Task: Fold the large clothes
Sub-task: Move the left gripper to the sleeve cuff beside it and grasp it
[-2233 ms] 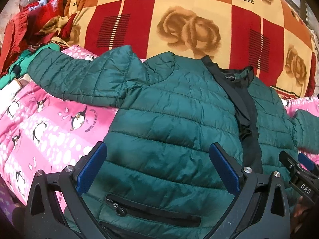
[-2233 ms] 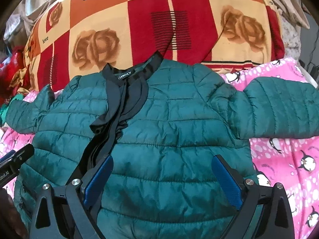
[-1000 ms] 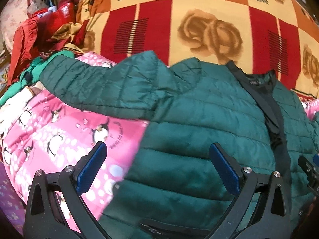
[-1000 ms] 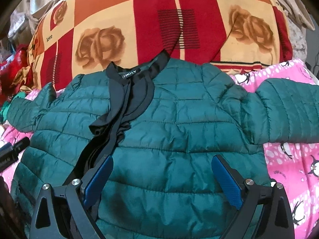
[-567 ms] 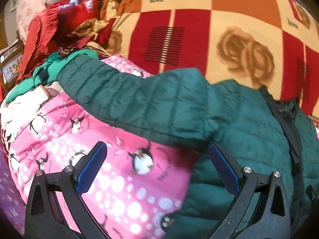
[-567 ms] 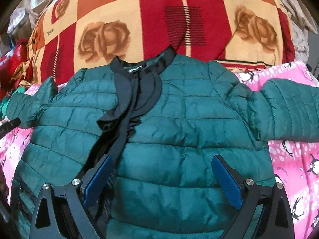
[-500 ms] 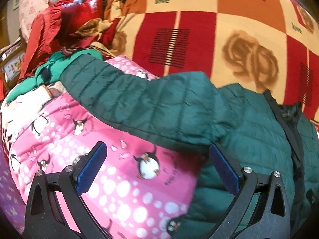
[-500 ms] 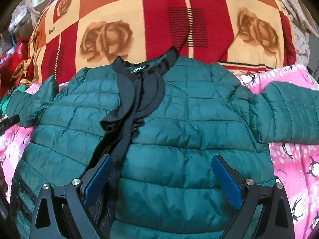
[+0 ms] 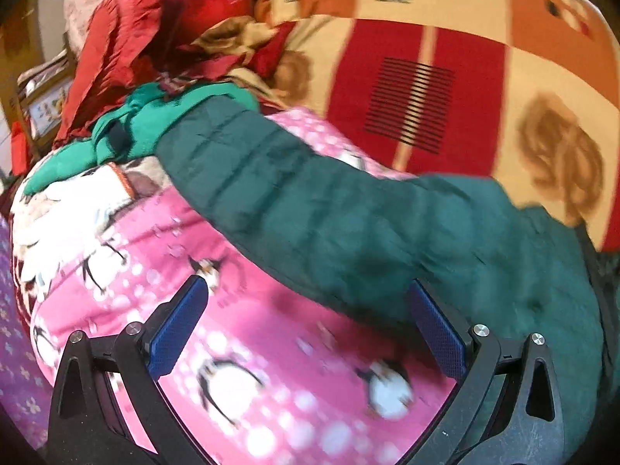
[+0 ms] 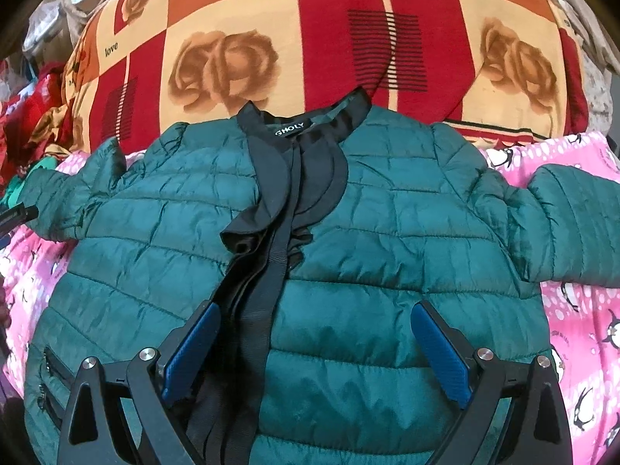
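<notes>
A dark green quilted jacket [image 10: 348,240] with black collar and front trim lies face up on a pink penguin blanket [image 10: 581,325], both sleeves spread outward. My right gripper [image 10: 316,348] hovers open over the jacket's lower front, beside the black trim. In the left wrist view the jacket's sleeve [image 9: 294,201] runs diagonally from upper left toward the body [image 9: 523,290] at right. My left gripper [image 9: 306,325] is open above the pink blanket [image 9: 252,348], just below the sleeve, holding nothing.
A red, orange and cream rose-patterned blanket [image 10: 310,38] rises behind the jacket. A heap of red and bright green clothes [image 9: 147,89] sits at the far left by the sleeve's cuff. A purple flowered cloth [image 9: 15,348] shows at the blanket's left edge.
The left gripper has swung left, off the jacket body toward the sleeve and the pink blanket. The right gripper has stayed over the jacket front, drifting slightly.
</notes>
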### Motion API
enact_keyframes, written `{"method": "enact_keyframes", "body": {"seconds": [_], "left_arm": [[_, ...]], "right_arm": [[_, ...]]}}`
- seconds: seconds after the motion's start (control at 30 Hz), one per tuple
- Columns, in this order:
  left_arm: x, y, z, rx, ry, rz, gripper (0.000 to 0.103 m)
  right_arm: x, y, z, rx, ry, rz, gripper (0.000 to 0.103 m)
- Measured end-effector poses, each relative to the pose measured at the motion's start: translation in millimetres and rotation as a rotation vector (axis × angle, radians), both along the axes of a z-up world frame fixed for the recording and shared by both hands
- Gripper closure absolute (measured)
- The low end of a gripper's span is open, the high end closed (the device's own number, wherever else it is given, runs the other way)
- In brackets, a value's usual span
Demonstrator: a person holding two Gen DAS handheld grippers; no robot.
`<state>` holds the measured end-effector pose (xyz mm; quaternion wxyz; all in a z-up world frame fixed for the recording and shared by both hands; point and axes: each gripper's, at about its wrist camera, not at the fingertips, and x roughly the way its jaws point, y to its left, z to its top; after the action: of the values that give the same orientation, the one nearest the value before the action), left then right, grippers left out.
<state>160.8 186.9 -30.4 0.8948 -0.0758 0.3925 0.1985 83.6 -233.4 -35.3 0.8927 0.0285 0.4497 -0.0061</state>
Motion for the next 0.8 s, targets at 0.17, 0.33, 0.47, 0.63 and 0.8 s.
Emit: {"method": "enact_keyframes", "body": {"seconds": [0.17,0.33,0.47,0.63,0.8], "left_arm": [[23.8,64.2,4.0,-0.022,-0.021,0.113,0.0],[40.6,129.9,1.8,-0.148,-0.088,0.259,0.008],[60.8,159.0,-11.2,-0.234,-0.086,0.29,0.038],[71.7,172.0,-24.6,-0.304,-0.083,0.284,0.083],[53.9,135.5,11.1,-0.258,-0.141,0.122,0.092]], "right_arm": [[-1.4,-2.3,-0.1,0.015,0.006,-0.005,0.005],[-2.0,-5.1,-1.1,0.037,0.008,-0.019,0.005],[0.1,-5.3,-5.6,0.047,0.026,-0.02,0.005],[1.9,-5.3,-12.2,0.038,0.045,-0.016,0.005],[-0.1,-9.3,-11.6,0.048,0.039,-0.018,0.005]]}}
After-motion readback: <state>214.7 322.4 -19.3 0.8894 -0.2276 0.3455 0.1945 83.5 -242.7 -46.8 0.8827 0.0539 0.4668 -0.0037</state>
